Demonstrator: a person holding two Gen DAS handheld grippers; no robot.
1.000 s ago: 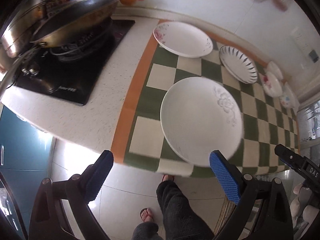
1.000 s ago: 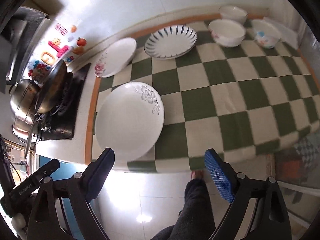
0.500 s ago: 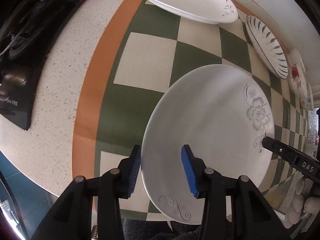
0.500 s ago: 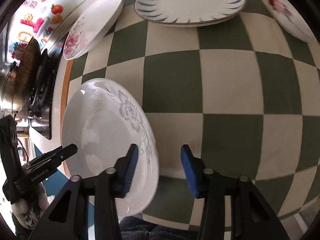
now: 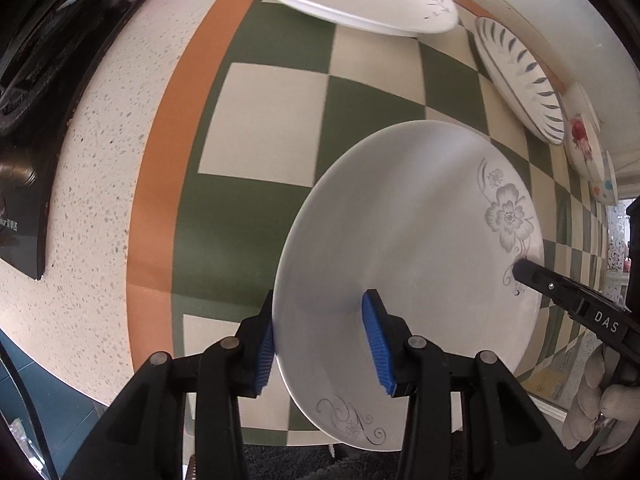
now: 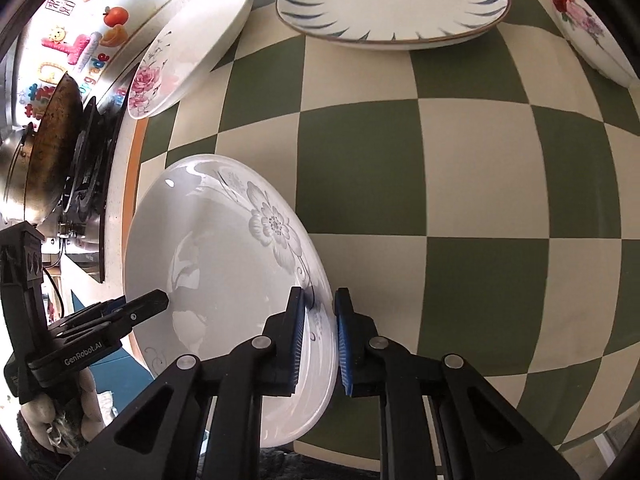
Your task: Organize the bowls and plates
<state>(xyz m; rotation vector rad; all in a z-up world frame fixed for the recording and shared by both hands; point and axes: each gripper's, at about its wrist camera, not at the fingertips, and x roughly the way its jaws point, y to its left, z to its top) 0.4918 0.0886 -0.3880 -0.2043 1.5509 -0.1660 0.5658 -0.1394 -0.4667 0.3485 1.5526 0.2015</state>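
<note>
A large white plate with a grey flower print (image 5: 408,264) sits gripped from 2 sides on a green-and-cream checked mat (image 5: 272,120). The left gripper (image 5: 320,340) straddles the plate's near-left rim, 1 blue pad under the edge and 1 on the plate's upper face, the jaws narrowed onto the rim. The right gripper (image 6: 320,332) pinches the opposite rim close to the flower print, its 2 blue pads (image 6: 298,336) pressed to either side of the edge. From the right wrist camera the left gripper's black fingertip shows at the plate's far-left rim (a "GenRobot.AI" label is readable on its body); from the left wrist camera the right gripper's tip reaches in at the plate's right edge beside the flower.

Ahead of both grippers, past the gripped plate, lie a white plate with pink roses (image 6: 188,44) and a plate with blue dashes around its rim (image 6: 394,0). Further right of the dashed plate stands a bowl with red and pink flowers (image 6: 584,28). To the left of the left gripper, off the mat, runs a speckled countertop (image 5: 96,168) with a black stove (image 5: 24,120); a dark wok (image 6: 56,144) rests on it in the right wrist view.
</note>
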